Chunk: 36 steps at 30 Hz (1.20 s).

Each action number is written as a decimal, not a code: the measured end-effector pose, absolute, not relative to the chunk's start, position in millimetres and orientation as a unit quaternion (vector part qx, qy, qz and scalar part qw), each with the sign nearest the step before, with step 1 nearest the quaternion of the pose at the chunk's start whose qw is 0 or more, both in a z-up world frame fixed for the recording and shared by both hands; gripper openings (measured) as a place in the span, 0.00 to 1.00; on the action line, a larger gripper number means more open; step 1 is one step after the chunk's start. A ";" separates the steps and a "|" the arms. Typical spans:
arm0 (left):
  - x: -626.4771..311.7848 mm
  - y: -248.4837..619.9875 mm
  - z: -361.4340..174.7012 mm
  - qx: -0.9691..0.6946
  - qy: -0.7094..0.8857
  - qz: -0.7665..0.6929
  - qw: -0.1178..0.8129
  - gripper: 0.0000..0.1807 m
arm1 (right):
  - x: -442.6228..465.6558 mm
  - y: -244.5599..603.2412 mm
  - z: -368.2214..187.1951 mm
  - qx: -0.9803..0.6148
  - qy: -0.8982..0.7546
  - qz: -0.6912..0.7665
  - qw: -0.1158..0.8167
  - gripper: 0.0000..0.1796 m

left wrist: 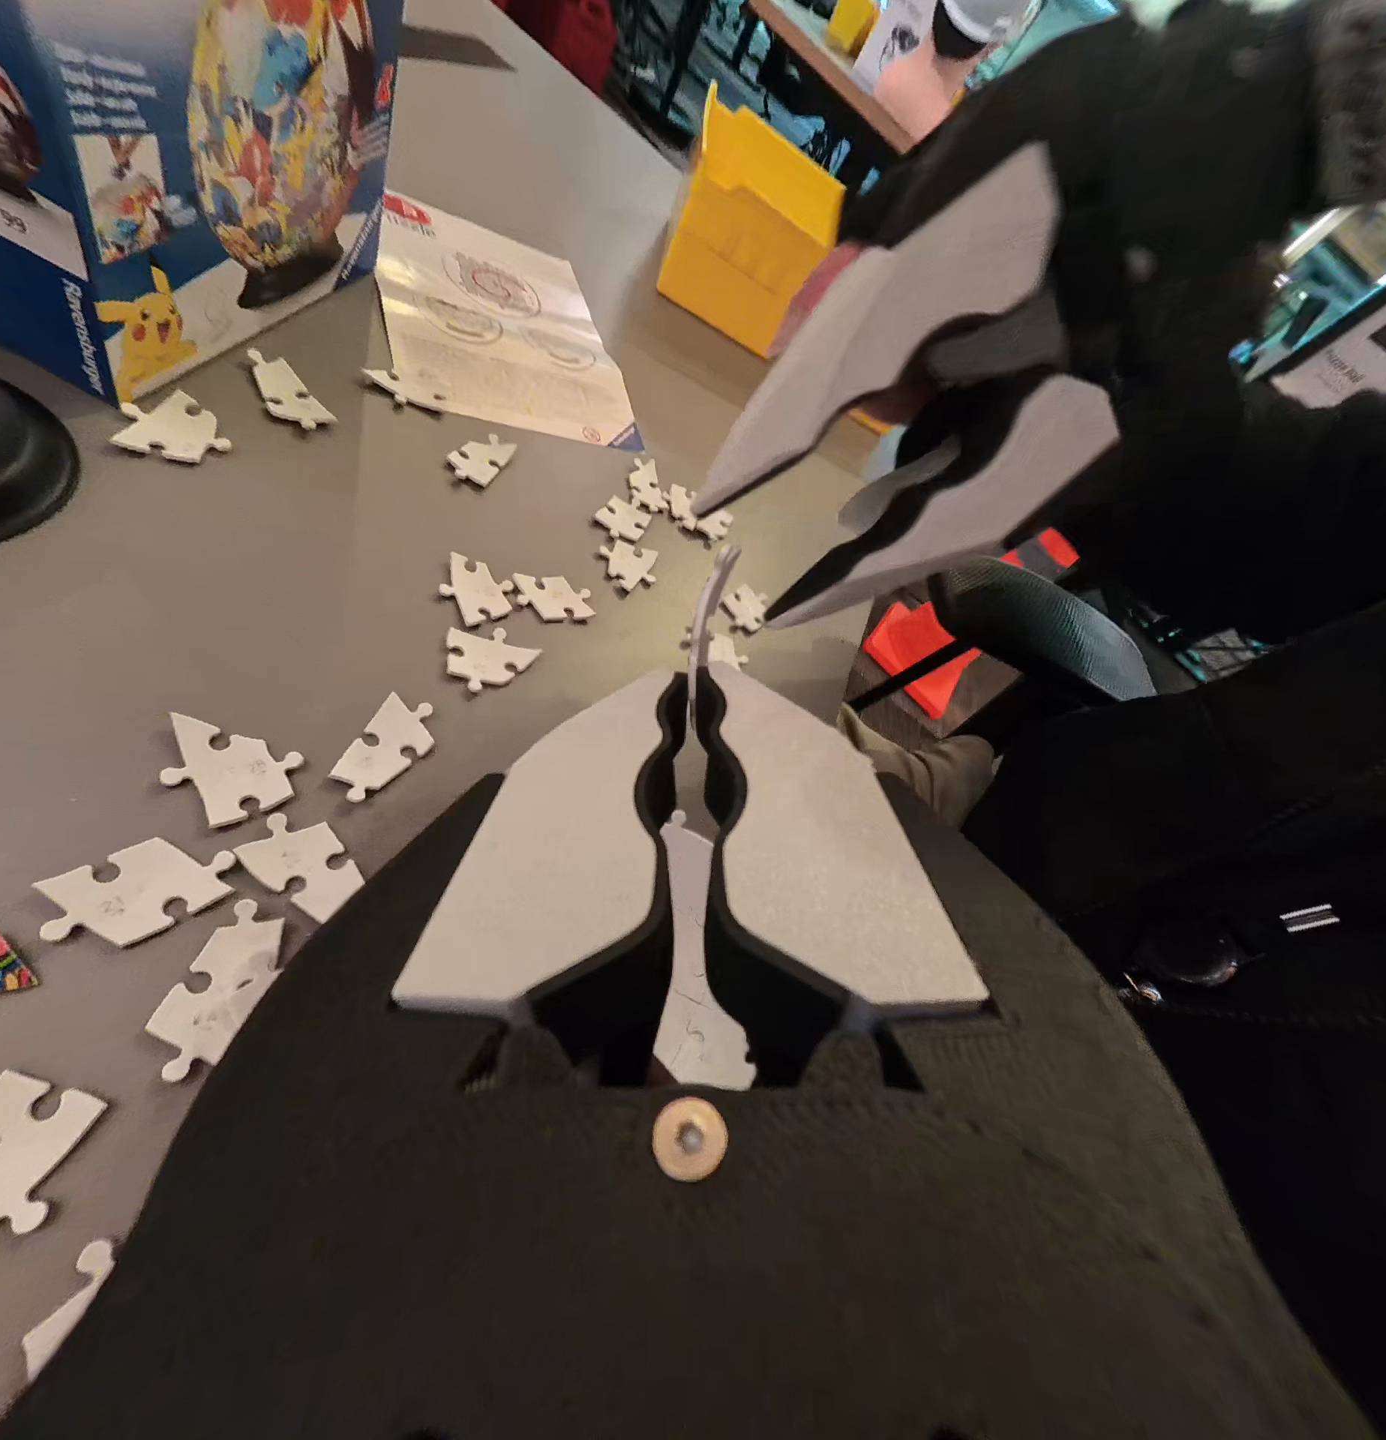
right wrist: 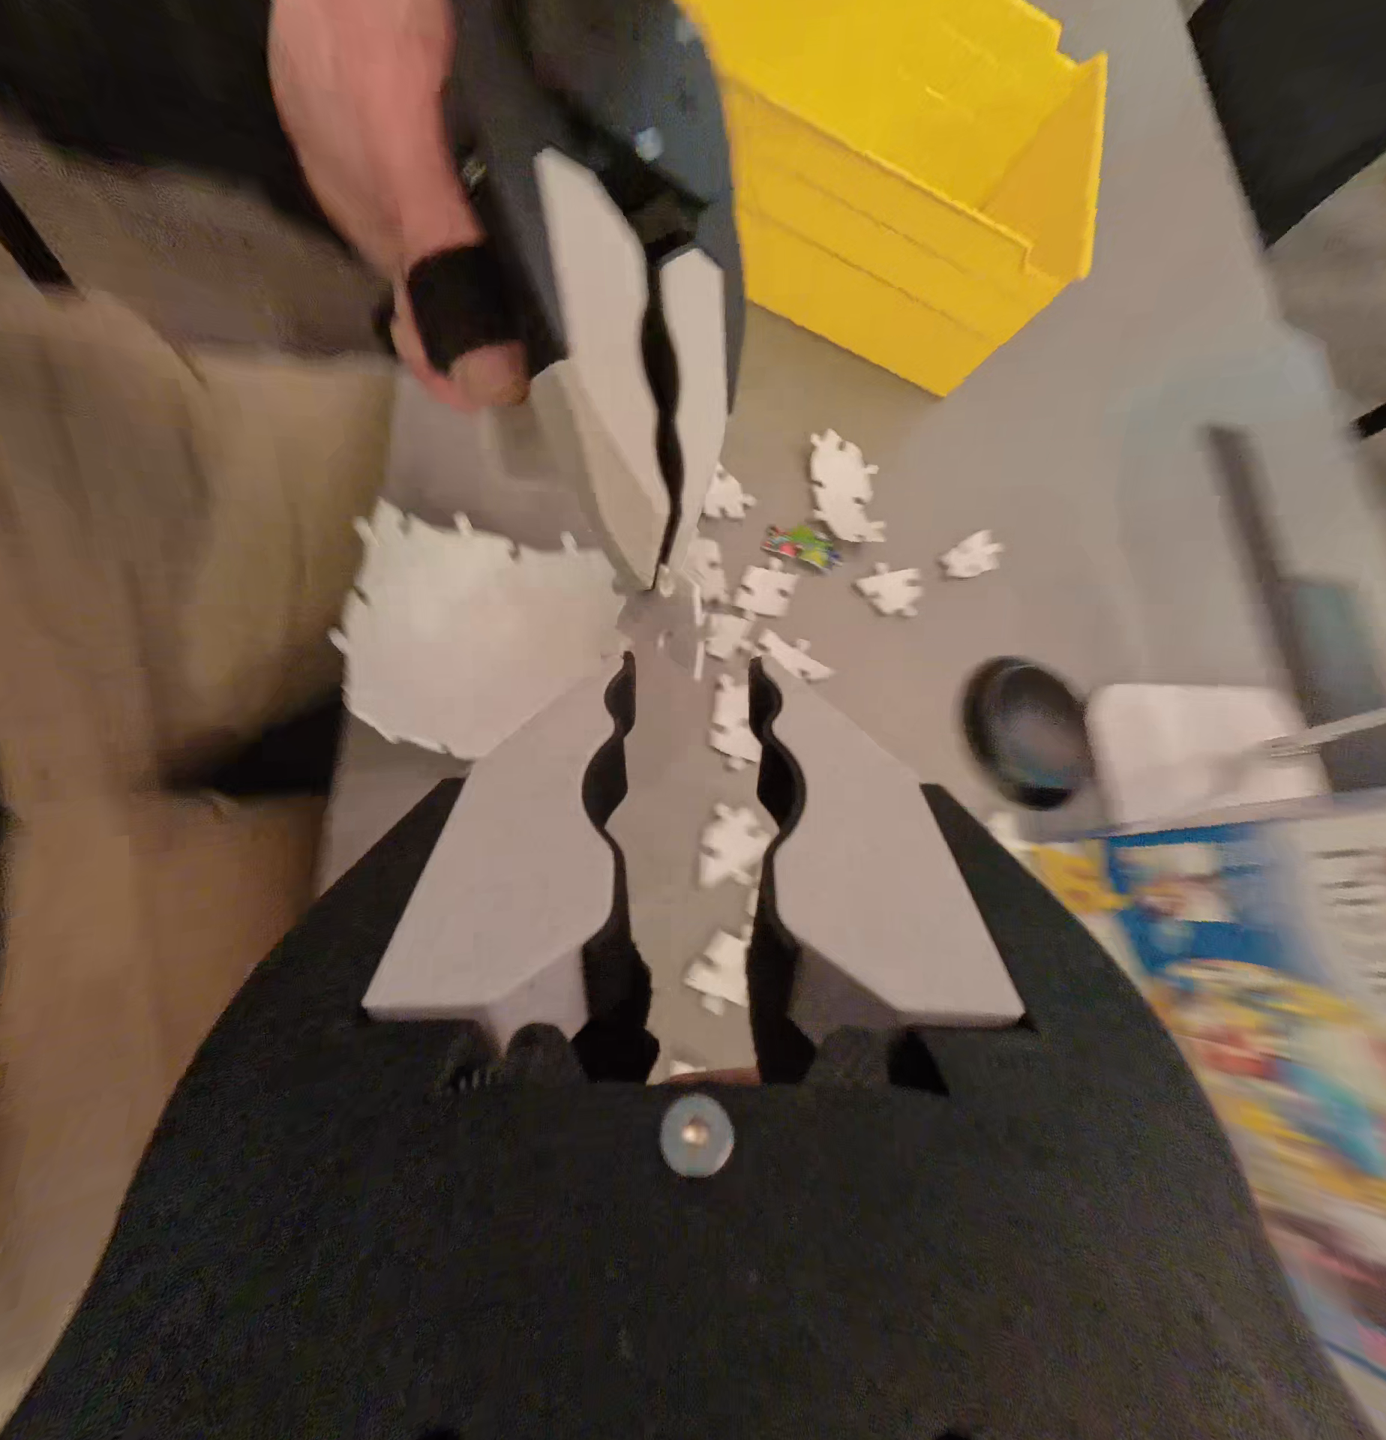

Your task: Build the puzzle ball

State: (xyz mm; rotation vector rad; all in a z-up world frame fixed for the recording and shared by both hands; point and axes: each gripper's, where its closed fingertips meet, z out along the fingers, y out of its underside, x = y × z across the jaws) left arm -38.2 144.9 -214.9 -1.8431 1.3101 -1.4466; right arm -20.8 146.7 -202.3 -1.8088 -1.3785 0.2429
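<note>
My left gripper [left wrist: 698,682] is shut on a curved, joined section of white puzzle pieces [left wrist: 712,600], seen edge-on and sticking out past the fingertips. In the right wrist view this section [right wrist: 472,623] is a broad white shell hanging from the left gripper [right wrist: 663,573], above the table edge. My right gripper [right wrist: 690,666] is open and empty, its tips just short of the section's edge. It shows in the left wrist view [left wrist: 733,562] at the upper right, with its jaws either side of the section's tip. Loose pieces [left wrist: 230,767] lie face down on the grey table [left wrist: 246,592].
The puzzle box [left wrist: 207,156], a leaflet [left wrist: 495,327] and a black stand [left wrist: 12,460] are at the far left. A yellow bin [left wrist: 744,234] stands at the table's far edge. A colourful face-up piece [right wrist: 803,545] lies among the white ones. A hand [right wrist: 363,156] holds the left gripper.
</note>
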 end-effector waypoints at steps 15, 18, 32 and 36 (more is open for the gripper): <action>-54.4 161.4 -235.5 -0.676 0.478 -0.494 0.264 0.12 | -34.7 159.9 -227.9 -0.785 -0.382 0.374 0.312 0.00; -68.5 174.1 -251.4 -0.691 0.514 -0.431 0.268 0.19 | -32.9 160.8 -241.8 -0.801 -0.418 0.322 0.284 0.00; -77.9 170.1 -310.1 -0.686 0.614 -0.372 0.115 0.18 | -49.6 158.1 -286.6 -0.823 -0.487 0.243 0.163 0.00; -75.0 166.0 -319.5 -0.683 0.629 -0.358 0.096 0.14 | -48.3 159.3 -294.4 -0.827 -0.484 0.241 0.153 0.00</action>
